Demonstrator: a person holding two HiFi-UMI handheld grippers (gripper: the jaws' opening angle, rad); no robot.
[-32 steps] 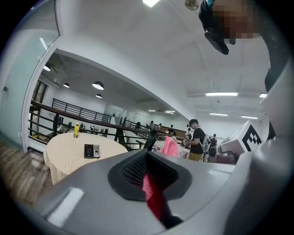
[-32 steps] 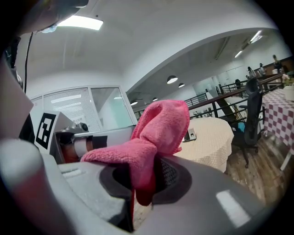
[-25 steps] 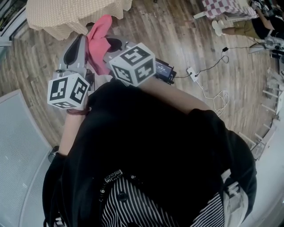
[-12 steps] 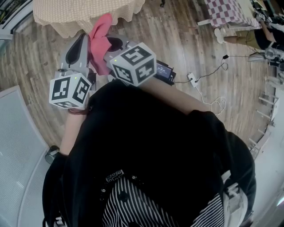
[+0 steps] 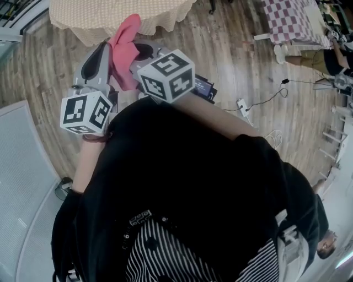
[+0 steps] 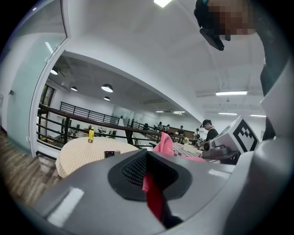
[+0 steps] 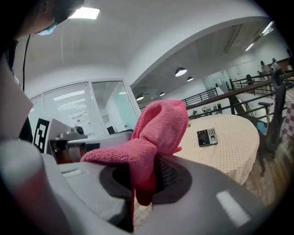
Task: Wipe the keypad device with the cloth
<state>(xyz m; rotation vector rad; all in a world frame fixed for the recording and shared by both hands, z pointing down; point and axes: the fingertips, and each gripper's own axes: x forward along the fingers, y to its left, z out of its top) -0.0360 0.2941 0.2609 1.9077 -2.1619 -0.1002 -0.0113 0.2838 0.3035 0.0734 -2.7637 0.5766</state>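
Note:
A pink cloth (image 5: 124, 48) hangs between my two grippers, which I hold close to my chest above a wooden floor. The left gripper (image 5: 103, 50) is shut with a red strip of the cloth (image 6: 154, 198) pinched in its jaws. My right gripper (image 5: 139, 54) is shut on the same cloth (image 7: 158, 128), which bunches up out of its jaws. The keypad device (image 7: 206, 137), dark with a small key block, lies on a round table with a beige cover (image 7: 229, 142). It also shows small in the left gripper view, keypad device (image 6: 109, 154). In the head view it is hidden.
The beige table (image 5: 110, 16) lies ahead at the top of the head view. A yellow bottle (image 6: 91, 134) stands on it. A dark box (image 5: 203, 88) and a white cable (image 5: 259, 113) lie on the floor to the right. People stand far behind by a railing (image 6: 78, 117).
More of the beige table has come into the top of the head view and the floor has slid back. Both grippers keep the same pose, still shut on the cloth.

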